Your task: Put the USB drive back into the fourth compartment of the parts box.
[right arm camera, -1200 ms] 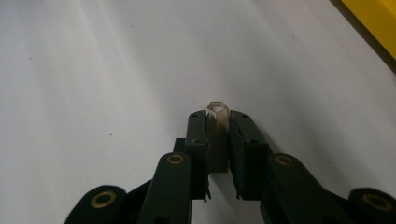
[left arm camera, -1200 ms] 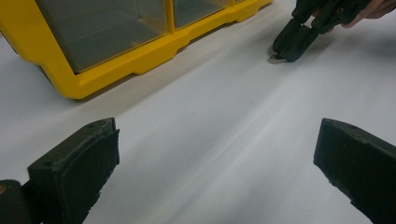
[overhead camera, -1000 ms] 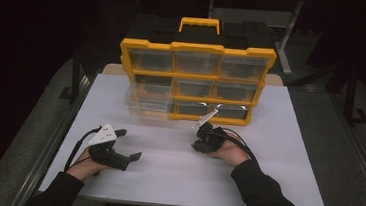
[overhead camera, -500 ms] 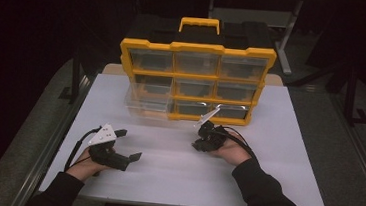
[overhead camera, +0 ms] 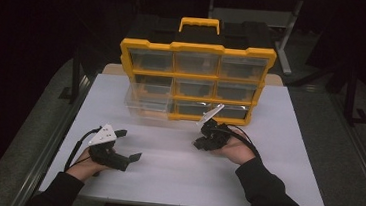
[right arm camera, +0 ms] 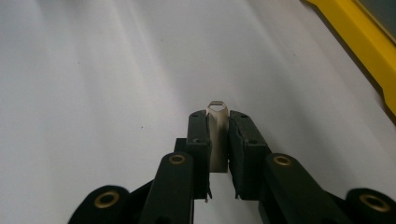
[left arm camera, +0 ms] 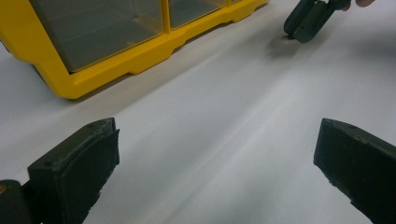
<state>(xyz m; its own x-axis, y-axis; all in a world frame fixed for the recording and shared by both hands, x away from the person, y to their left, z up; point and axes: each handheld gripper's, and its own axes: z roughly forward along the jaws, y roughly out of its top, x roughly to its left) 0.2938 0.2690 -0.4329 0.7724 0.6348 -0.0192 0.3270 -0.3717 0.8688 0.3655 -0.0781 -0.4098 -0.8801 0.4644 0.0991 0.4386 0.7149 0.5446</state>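
Little has shifted over the last second: both hands sit where they were on the white bench top point(overhead camera: 174, 177), and the right gripper point(overhead camera: 202, 141) has only settled a touch lower and closer to the board.

The right gripper's jaws are nearly closed on a small flat silvery metal clip point(right arm camera: 218, 135) — the piece stands upright between the pads, its looped end poking out just past the tips, held just above the bench surface. In the left gripper view the same jaw tips show far off, with a pale bit of the clip point(left arm camera: 286, 39) at or just off the bench surface under them.

The left gripper point(overhead camera: 122, 150) rests near the bench's front-left corner, jaws spread wide with nothing between them, well apart from the work.

The yellow-framed plastic organiser with clear drawers point(overhead camera: 195, 81) stands along the far edge of the bench; its clear lower-left drawer point(overhead camera: 145, 106) is pulled out toward the person.

My reading — the pick is made and the grip looks secure. The open drawer is the likely destination, so the carry across to it is what remains.
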